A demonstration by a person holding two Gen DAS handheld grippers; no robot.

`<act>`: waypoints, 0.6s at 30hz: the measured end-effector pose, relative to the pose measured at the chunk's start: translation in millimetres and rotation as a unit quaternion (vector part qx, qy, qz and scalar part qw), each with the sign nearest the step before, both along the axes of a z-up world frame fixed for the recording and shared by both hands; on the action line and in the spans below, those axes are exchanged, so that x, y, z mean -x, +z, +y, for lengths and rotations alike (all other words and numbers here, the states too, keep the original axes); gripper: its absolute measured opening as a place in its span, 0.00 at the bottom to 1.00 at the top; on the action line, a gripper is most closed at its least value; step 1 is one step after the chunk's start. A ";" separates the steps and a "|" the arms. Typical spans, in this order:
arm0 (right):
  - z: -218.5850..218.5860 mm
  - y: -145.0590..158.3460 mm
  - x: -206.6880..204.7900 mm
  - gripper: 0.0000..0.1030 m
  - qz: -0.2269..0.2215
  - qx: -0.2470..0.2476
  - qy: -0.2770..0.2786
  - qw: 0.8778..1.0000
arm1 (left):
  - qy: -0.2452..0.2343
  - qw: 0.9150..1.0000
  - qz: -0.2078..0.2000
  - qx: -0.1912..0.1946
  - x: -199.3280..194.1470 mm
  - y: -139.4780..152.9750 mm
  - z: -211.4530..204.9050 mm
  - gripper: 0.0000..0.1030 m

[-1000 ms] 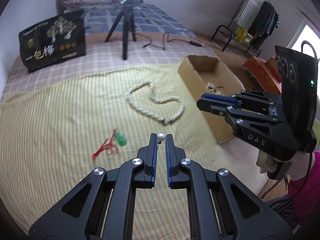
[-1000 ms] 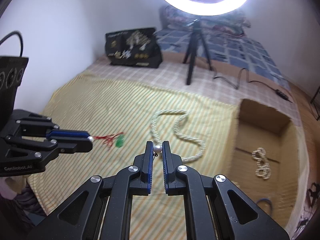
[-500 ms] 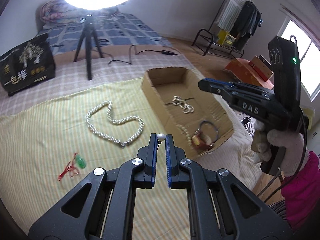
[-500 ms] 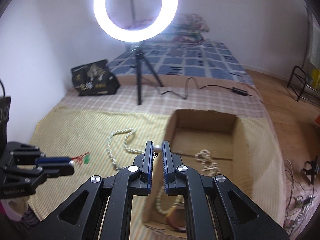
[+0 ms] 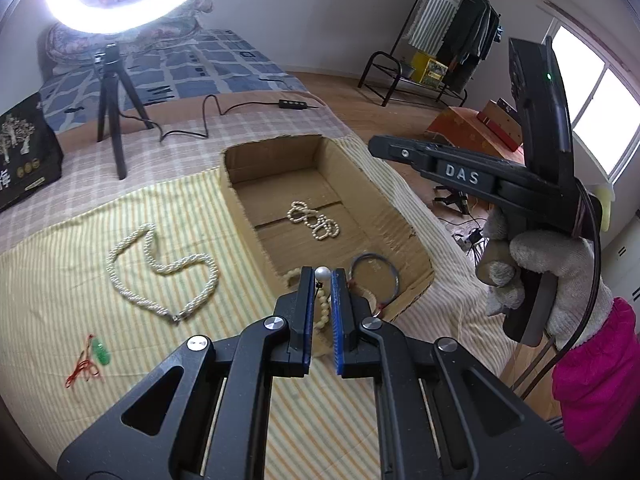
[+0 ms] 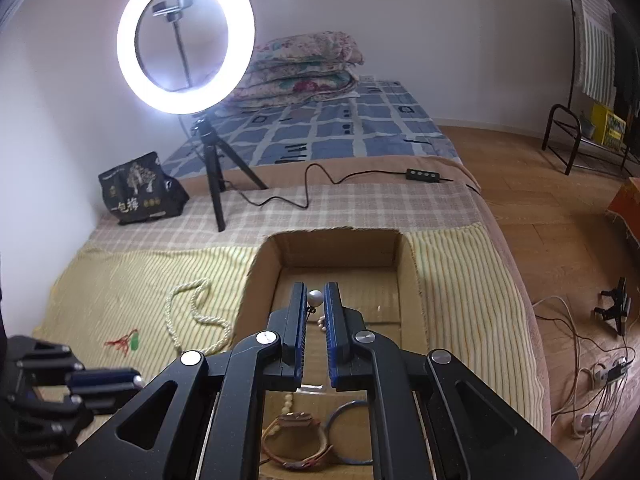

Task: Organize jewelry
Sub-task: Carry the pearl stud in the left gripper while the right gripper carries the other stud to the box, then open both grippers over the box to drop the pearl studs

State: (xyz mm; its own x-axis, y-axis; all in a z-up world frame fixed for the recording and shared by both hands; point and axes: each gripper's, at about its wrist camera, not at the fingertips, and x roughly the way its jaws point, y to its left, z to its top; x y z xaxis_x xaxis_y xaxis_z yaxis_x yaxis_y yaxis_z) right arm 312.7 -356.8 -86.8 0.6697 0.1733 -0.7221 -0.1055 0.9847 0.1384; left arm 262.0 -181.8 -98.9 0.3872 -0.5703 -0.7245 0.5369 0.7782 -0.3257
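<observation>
My left gripper (image 5: 322, 276) is shut on a pearl earring (image 5: 322, 273) and hangs over the near left corner of the cardboard box (image 5: 384, 200). My right gripper (image 6: 315, 298) is shut on a second pearl earring (image 6: 315, 297) above the inside of the same box (image 6: 262, 258). In the box lie a pearl bracelet (image 5: 314, 222), a dark bangle (image 5: 374, 276), a beaded strand (image 6: 288, 400) and a brown watch (image 6: 296, 440). A twisted pearl necklace (image 5: 160, 268) and a green pendant on red cord (image 5: 100, 354) lie on the striped cloth.
A ring light on a tripod (image 6: 186, 40) stands behind the box, with its cable (image 6: 320, 184) across the bed. A black bag (image 6: 140, 190) sits at the back left. The bed edge drops to the wooden floor (image 6: 540, 200) on the right.
Both grippers have moved right, from over the striped cloth to over the cardboard box, each still holding its pearl earring.
</observation>
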 end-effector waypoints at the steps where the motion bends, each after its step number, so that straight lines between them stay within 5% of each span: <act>1: -2.6 -0.2 -2.1 0.07 0.000 -0.001 -0.002 1.000 | -0.001 1.000 -0.001 -0.001 -0.4 -0.8 -3.2 0.06; 18: -21.0 -10.9 -23.7 0.07 0.006 -0.020 -0.016 1.000 | -0.014 1.000 -0.005 -0.010 -5.3 -14.8 -36.0 0.06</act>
